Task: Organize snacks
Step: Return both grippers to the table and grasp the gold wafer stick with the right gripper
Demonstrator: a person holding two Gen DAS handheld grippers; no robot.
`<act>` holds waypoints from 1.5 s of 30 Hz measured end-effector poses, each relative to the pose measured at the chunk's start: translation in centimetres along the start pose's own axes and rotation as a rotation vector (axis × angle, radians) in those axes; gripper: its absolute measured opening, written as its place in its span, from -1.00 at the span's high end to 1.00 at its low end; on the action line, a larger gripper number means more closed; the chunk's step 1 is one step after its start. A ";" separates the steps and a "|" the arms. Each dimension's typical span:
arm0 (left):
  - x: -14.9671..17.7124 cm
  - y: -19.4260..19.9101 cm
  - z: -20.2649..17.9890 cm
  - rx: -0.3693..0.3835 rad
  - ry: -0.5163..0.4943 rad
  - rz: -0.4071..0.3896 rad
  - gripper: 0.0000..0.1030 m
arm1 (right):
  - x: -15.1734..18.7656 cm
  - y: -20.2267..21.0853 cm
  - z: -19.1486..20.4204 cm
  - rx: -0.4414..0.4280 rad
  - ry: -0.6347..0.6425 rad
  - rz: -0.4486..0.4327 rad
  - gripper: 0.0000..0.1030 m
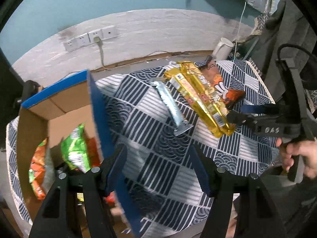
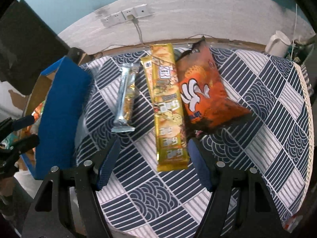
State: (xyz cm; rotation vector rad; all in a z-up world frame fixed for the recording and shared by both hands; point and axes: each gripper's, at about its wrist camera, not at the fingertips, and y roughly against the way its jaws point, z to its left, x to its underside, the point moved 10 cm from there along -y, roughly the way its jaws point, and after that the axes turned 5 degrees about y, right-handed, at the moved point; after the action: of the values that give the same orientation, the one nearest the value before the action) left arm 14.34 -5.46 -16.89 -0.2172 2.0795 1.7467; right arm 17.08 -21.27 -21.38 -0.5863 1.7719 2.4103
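Blue-padded and spread wide, the right gripper holds nothing; the near end of the long gold foil snack packet lies between its fingers on the navy-and-white patterned tablecloth. Just right of that packet sits the orange crinkled chip bag, touching it; left of it, apart, lies the slim silver wrapped bar. The left gripper also gapes empty, with the open cardboard box with blue flaps to its left (green and orange packets already stand inside).
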 end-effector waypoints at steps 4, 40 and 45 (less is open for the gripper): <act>-0.4 -1.9 -1.4 0.016 0.008 0.026 -0.32 | 0.2 -1.4 -0.2 -0.006 0.008 0.022 -0.41; 3.9 -8.3 -2.8 -0.027 -0.034 0.190 -0.36 | 10.9 -1.1 -6.7 0.121 -0.002 0.145 0.32; 5.0 -8.4 -3.7 -0.049 -0.088 0.204 -0.36 | 12.8 -0.6 -8.3 0.132 -0.014 0.152 0.31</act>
State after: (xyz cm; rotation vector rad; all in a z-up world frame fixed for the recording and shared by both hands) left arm 12.19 -9.97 -26.07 0.0594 2.0579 1.8890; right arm 7.54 -30.74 -28.57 -0.4344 2.0196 2.3593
